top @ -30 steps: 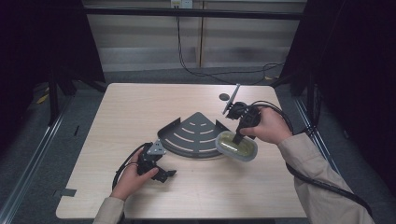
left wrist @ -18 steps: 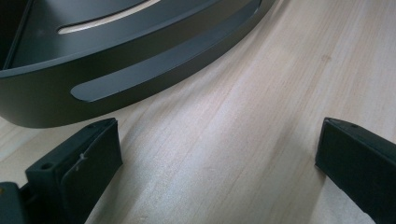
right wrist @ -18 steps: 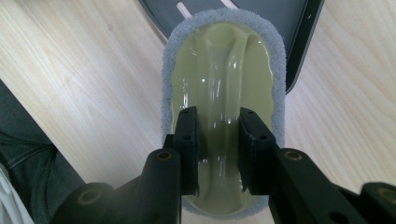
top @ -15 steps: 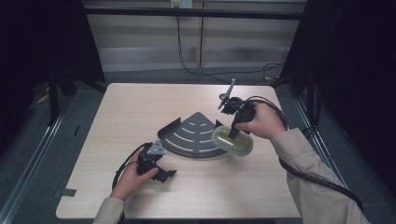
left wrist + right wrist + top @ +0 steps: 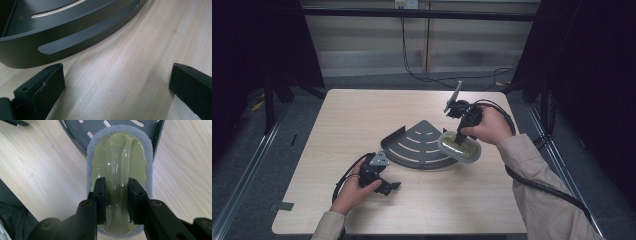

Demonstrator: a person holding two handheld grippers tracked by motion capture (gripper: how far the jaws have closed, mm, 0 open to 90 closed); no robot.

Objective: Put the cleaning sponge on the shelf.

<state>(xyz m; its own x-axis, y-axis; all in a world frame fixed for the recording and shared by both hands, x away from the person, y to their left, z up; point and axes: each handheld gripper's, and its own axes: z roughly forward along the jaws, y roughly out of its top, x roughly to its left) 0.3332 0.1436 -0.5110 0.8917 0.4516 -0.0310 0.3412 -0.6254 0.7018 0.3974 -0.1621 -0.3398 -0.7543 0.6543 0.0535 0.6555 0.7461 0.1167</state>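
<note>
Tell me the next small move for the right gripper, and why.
Probably lower the scrubbing pad onto the slotted corner rack and start wiping. The right gripper is shut on the pad's handle ridge, holding it tilted at the rack's edge, while the left gripper rests open on the table beside the rack.

Dim, dark surroundings; lit table (image 5: 362,120); soft close-up focus; slight glare
</note>
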